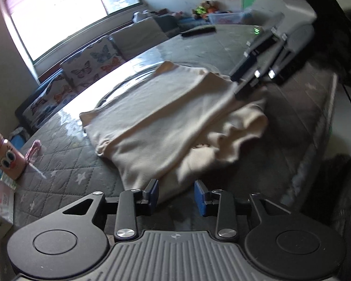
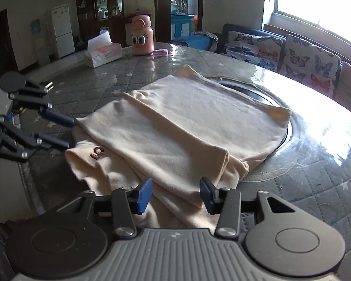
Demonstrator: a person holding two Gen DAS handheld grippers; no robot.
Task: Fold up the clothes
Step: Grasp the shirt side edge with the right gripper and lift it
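My right tongs (image 2: 175, 195) hang just over the near hem of the cream garment (image 2: 180, 121), jaws spread wide with cloth showing in the gap but nothing pinched; my left tongs (image 1: 176, 196) are likewise wide apart and hold nothing, poised at the edge of the same cloth on its other side. From the right view the left tongs (image 2: 69, 132) sit at the garment's left end, their tips at the fabric edge, though I cannot tell whether they touch it. The garment lies partly folded on the desk (image 2: 138, 75), its long axis running left to right across my right view, a flap already laid over the body and a rumpled lower layer with a small brown logo (image 2: 97, 152) peeking out near the left end. I judge the next fold wants both ends gripped, and each tongs is already nearest its own end. The far side of the cloth drapes onto the round glass turntable (image 2: 285, 119). Well beyond stand a tissue box (image 2: 103, 55) and a pink cartoon bottle (image 2: 142, 36), both clear of the work, with the butterfly-print sofa (image 2: 299, 56) behind the desk
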